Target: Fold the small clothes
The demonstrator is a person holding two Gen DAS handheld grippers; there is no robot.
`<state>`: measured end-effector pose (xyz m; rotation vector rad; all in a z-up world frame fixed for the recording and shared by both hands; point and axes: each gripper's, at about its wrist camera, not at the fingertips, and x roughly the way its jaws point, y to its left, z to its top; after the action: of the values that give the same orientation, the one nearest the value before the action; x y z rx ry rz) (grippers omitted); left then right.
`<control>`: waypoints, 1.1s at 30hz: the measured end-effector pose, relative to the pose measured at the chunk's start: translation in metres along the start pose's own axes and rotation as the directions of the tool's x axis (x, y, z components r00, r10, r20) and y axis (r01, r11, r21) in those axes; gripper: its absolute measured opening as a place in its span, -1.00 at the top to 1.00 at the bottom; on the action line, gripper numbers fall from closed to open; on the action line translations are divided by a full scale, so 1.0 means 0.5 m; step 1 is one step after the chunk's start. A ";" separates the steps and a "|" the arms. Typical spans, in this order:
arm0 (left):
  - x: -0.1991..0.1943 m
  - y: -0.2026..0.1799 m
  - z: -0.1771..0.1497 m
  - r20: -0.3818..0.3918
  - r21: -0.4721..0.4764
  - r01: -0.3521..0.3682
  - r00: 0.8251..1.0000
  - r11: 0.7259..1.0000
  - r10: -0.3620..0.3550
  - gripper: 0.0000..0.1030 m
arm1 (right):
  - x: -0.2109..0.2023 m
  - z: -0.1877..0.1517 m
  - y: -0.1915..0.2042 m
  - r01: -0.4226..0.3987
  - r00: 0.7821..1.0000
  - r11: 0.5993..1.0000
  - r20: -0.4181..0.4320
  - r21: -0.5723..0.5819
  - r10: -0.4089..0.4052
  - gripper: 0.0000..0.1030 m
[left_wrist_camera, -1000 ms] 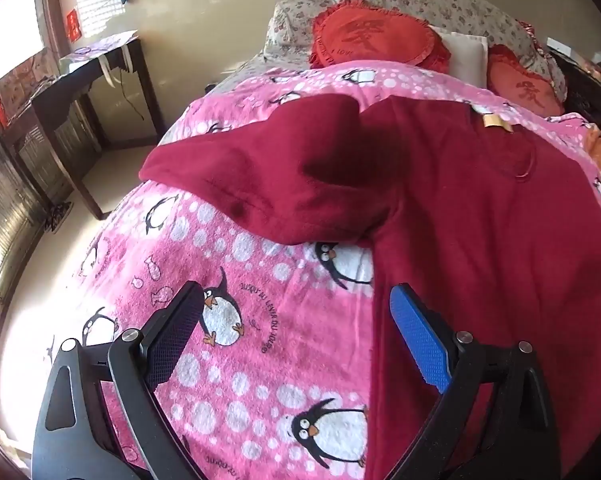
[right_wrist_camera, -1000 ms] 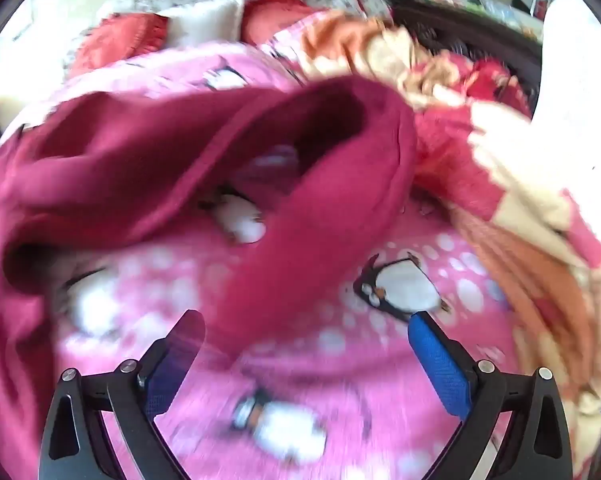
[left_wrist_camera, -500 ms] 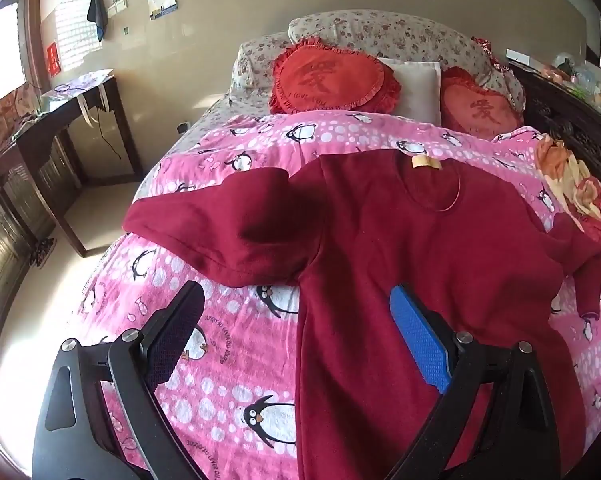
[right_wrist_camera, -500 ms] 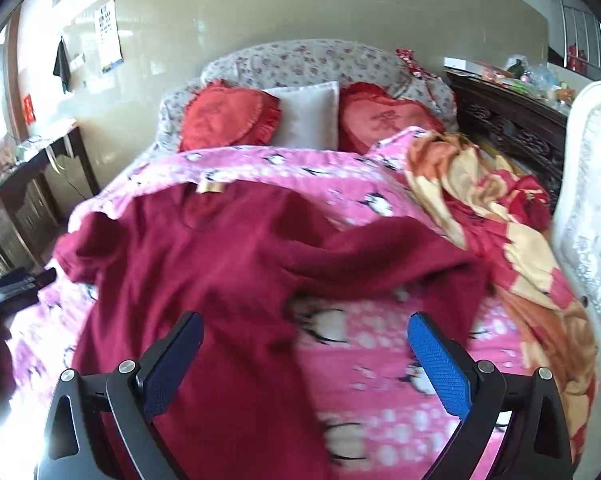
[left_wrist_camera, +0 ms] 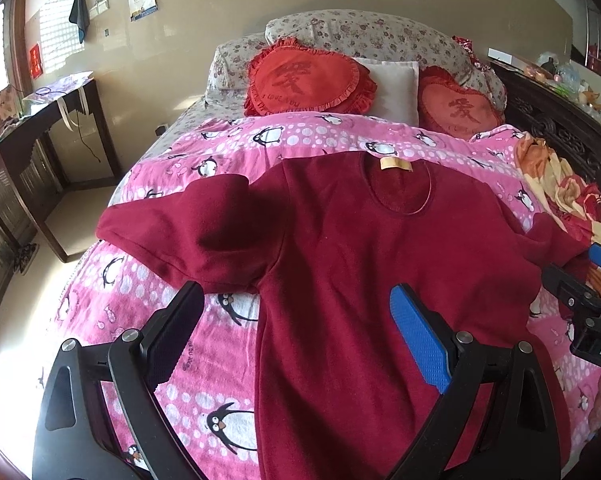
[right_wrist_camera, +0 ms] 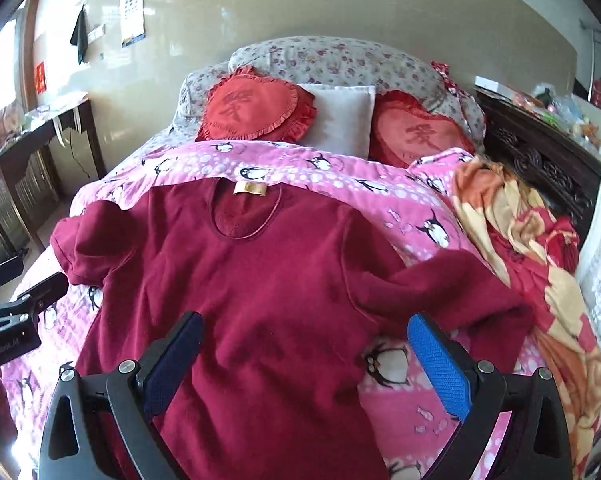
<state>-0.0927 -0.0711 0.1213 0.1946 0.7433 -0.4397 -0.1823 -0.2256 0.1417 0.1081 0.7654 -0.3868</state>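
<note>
Two grippers, left (left_wrist_camera: 296,336) and right (right_wrist_camera: 308,364), both spread wide and empty, hover over one sweater (right_wrist_camera: 260,280). It lies flat on the quilt (right_wrist_camera: 404,208), long axis near–far, collar far. Three cushions (right_wrist_camera: 256,110) beyond.

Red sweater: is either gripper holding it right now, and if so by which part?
Nothing is held. Both the left gripper and the right gripper are open above the red sweater, which lies spread on the pink blanket.

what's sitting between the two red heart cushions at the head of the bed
A plain white pillow sits between the left heart cushion and the right heart cushion; both wrist views show it.
</note>
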 end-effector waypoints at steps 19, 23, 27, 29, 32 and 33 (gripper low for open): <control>0.035 -0.013 0.017 -0.005 -0.003 0.007 1.000 1.000 -0.007 -0.83 | 0.069 0.025 0.024 -0.015 1.000 0.999 -0.020 0.036 0.016 -0.97; 0.037 -0.014 0.020 -0.003 0.001 0.008 1.000 1.000 -0.008 -0.84 | 0.072 0.025 0.029 -0.020 1.000 0.999 -0.020 0.036 0.021 -0.97; 0.038 -0.010 0.022 -0.004 -0.005 0.008 1.000 1.000 -0.008 -0.83 | 0.074 0.028 0.037 -0.028 0.999 0.999 -0.019 0.031 0.029 -0.97; 0.038 -0.006 0.022 -0.005 -0.011 0.023 1.000 1.000 -0.023 -0.83 | 0.076 0.030 0.042 -0.026 0.999 0.999 -0.018 0.020 0.026 -0.97; 0.041 0.000 0.024 -0.008 -0.016 0.027 1.000 1.000 -0.028 -0.84 | 0.080 0.034 0.048 -0.025 0.999 1.000 -0.020 0.012 0.025 -0.97; 0.041 0.002 0.024 -0.006 -0.017 0.019 1.000 1.000 -0.019 -0.83 | 0.082 0.036 0.052 -0.027 0.999 1.000 -0.019 0.010 0.027 -0.97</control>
<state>-0.0714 -0.0808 0.1159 0.1732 0.7552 -0.4514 -0.1339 -0.2184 0.1249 0.1314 0.7802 -0.3639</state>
